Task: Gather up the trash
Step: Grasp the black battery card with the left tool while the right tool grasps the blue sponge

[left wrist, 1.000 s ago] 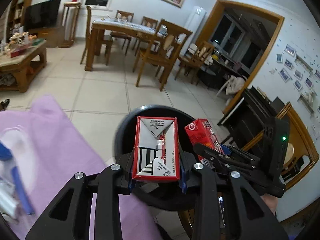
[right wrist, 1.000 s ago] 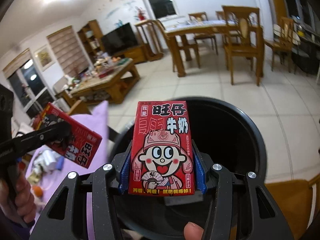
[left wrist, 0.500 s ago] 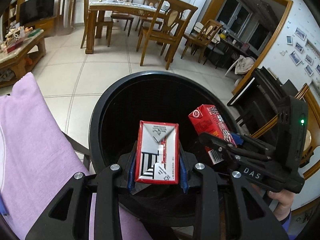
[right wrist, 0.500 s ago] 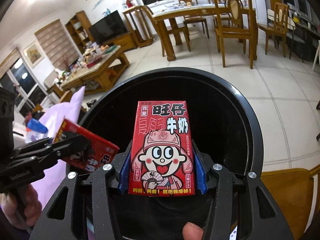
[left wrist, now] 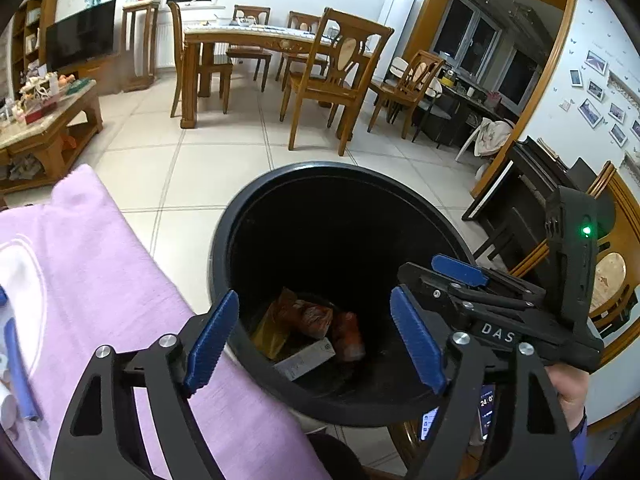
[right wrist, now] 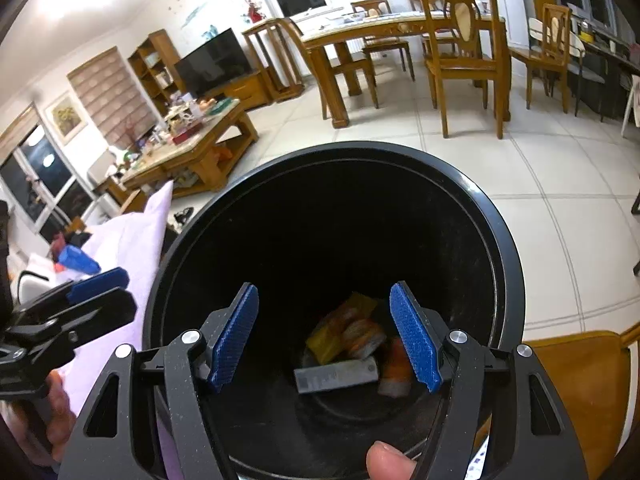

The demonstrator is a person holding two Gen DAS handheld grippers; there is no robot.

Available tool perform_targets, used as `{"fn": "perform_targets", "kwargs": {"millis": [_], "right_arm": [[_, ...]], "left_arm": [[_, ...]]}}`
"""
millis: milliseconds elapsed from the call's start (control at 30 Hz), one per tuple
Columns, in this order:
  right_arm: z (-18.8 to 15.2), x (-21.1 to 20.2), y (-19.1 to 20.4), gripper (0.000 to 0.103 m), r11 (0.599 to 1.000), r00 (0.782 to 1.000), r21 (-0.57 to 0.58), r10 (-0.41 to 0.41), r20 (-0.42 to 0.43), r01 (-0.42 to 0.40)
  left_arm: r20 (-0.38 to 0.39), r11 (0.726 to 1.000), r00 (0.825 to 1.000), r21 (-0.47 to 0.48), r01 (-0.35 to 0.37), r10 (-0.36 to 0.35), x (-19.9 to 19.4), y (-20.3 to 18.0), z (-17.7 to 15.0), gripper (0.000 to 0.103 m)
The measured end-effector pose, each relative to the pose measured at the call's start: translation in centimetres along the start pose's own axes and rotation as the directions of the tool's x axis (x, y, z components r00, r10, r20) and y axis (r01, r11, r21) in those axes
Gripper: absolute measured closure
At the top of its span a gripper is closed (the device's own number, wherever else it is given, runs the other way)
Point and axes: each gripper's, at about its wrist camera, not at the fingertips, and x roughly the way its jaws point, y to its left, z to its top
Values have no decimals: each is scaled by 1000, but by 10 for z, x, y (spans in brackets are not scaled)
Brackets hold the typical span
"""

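Observation:
A round black trash bin (left wrist: pixel 224 248) stands on the tiled floor; it also fills the right wrist view (right wrist: pixel 516 280). At its bottom lie a carton (left wrist: pixel 306 358), orange and yellow wrappers (left wrist: pixel 304 316) and a red carton (left wrist: pixel 350 338); they also show in the right wrist view (right wrist: pixel 348 334). My left gripper (left wrist: pixel 316 340) is open and empty over the bin's near rim. My right gripper (right wrist: pixel 326 338) is open and empty above the bin's mouth. In the left wrist view the right gripper (left wrist: pixel 460 276) reaches in from the right.
A purple cloth (left wrist: pixel 88 288) covers the surface left of the bin, with a blue pen (left wrist: pixel 18 368) and a blue object (right wrist: pixel 78 260) on it. A wooden chair (right wrist: pixel 580 392) stands right of the bin. A dining table (left wrist: pixel 256 40), chairs and a coffee table (left wrist: pixel 48 120) stand further off.
Both grippers opened and let go of their red milk cartons, which dropped into the bin. Both grippers stay over the bin.

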Motion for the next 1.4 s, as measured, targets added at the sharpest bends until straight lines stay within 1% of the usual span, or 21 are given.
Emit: {"fn": "perform_targets", "kwargs": {"millis": [133,200,367,467,567,667,700,733,800,833,867,900,933,1000,1067,1100,1167,1200,1233,1300,1400], "right_arm": [[0,-4,8,33,1000,1000,-9,5,5,-5],[0,-6,13,21,1000,1000,-1,24,8,-24],[3,-10,30,5,996,996,11,90,-5,-90],[6,-8,49,5,993,993,-7,114,-36,-115],[8,-8,82,5,995,996,-73,66,-55,-70],[10,-23,136,5,962,987,-225,145,-64,-156],[9,-41,159,5,914,962,-307,272,-22,-266],[6,-54,170,5,858,919,-361,394,3,-366],[-7,-60,193,5,699,797,-473,603,-12,-536],[-14,-45,205,5,705,824,-483,563,-63,-519],[-22,-13,220,5,760,886,-458,420,-197,-462],[-26,3,227,5,766,888,-451,373,-270,-459],[-30,13,234,5,764,889,-459,348,-298,-453],[-28,23,252,5,766,881,-446,338,-332,-462],[-17,19,271,5,767,897,-466,365,-249,-441],[-11,19,283,5,763,912,-499,354,-207,-410],[-4,29,305,5,748,923,-542,339,-183,-383],[0,40,317,5,736,919,-552,342,-199,-393],[3,51,329,5,718,913,-566,349,-213,-406],[7,71,352,5,685,918,-614,332,-217,-393],[17,102,371,17,675,918,-624,319,-234,-394]], "left_arm": [[25,1000,999,13,-27,27,-14,4,-2,23],[34,999,999,12,-39,39,-24,9,-5,22],[70,997,995,-8,-72,73,-50,23,-15,6],[94,995,991,-45,-90,93,-74,41,-24,5],[119,987,983,-98,-128,139,-100,62,-33,5],[146,970,969,-169,-173,198,-132,91,-44,5],[173,963,959,-190,-192,225,-147,105,-49,5],[193,958,950,-198,-208,246,-157,113,-53,5],[254,940,914,-215,-266,317,-186,137,-65,5],[273,931,898,-224,-290,345,-197,147,-71,5],[291,913,874,-243,-326,390,-210,163,-79,5],[299,899,857,-266,-348,420,-222,179,-88,5],[292,892,855,-285,-350,429,-229,193,-94,5],[191,876,875,-296,-381,445,-234,227,-103,5],[111,896,903,-221,-385,415,-230,247,-107,5],[54,894,901,-158,-419,431,-223,257,-111,5],[9,857,860,-87,-507,510,-213,266,-114,5],[9,851,853,-69,-521,522,-211,268,-116,5],[14,854,855,-60,-516,518,-207,273,-116,5],[20,886,887,-60,-460,461,-200,282,-115,5],[21,893,893,-48,-448,449,-193,296,-120,5]]}}
